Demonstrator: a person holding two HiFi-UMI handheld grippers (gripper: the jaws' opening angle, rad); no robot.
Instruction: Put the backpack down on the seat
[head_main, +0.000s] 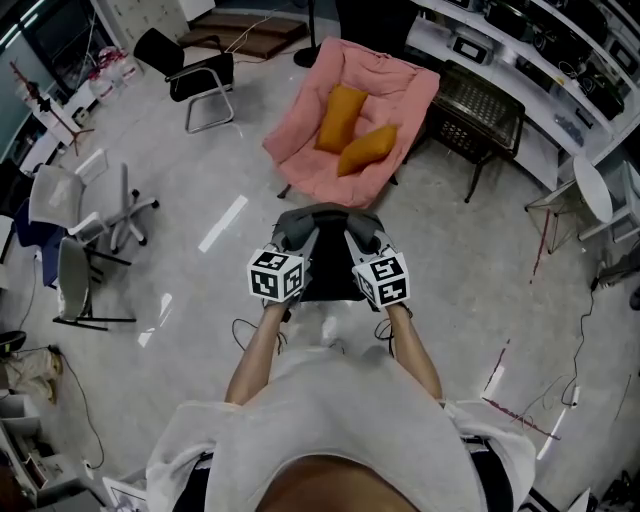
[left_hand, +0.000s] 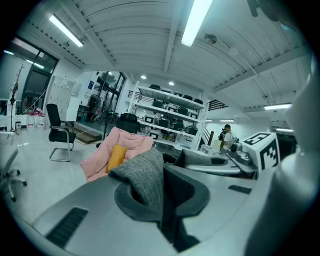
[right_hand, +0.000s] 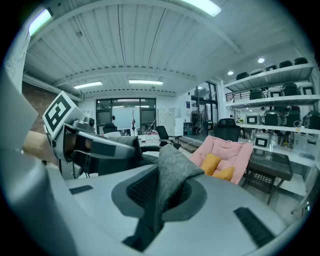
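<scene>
A grey and black backpack (head_main: 328, 262) hangs between my two grippers, held by its grey straps, over the floor in front of a pink folding seat (head_main: 385, 95) with two orange cushions (head_main: 352, 132). My left gripper (head_main: 296, 240) is shut on a grey strap (left_hand: 145, 180) that stands up between its jaws. My right gripper (head_main: 362, 240) is shut on the other grey strap (right_hand: 170, 180). The pink seat (left_hand: 125, 147) shows ahead in the left gripper view, and the same pink seat (right_hand: 230, 152) lies to the right in the right gripper view.
A black visitor chair (head_main: 200, 75) stands at the upper left, and grey office chairs (head_main: 90, 215) at the left. A dark mesh chair (head_main: 480, 110) is right of the pink seat beside white shelves (head_main: 530, 60). Cables (head_main: 520, 400) trail on the floor at lower right.
</scene>
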